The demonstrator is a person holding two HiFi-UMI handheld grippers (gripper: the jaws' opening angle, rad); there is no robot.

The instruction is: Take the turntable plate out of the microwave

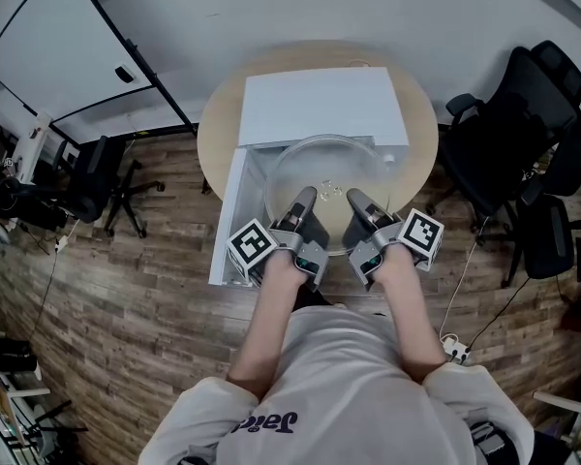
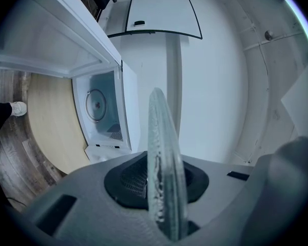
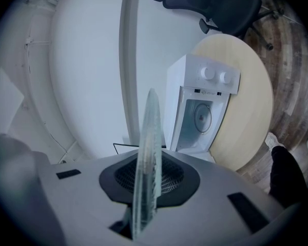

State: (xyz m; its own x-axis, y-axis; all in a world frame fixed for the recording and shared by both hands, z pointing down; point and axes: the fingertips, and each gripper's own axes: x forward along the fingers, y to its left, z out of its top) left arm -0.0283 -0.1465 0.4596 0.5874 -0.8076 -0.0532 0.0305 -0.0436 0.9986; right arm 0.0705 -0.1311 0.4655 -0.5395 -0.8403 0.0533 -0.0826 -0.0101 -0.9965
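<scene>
The clear glass turntable plate (image 1: 324,168) hangs level in front of the white microwave (image 1: 321,105), outside its cavity. My left gripper (image 1: 305,199) is shut on the plate's near rim on the left. My right gripper (image 1: 354,200) is shut on the near rim on the right. In the left gripper view the plate (image 2: 161,158) stands edge-on between the jaws, with the open microwave (image 2: 105,111) and its bare cavity beyond. In the right gripper view the plate (image 3: 146,158) is also edge-on between the jaws, and the microwave (image 3: 200,106) shows behind it.
The microwave stands on a round wooden table (image 1: 215,134), its door (image 1: 228,216) swung open to the left. Black office chairs stand at the right (image 1: 523,143) and at the left (image 1: 102,187). A power strip (image 1: 455,347) lies on the wood floor.
</scene>
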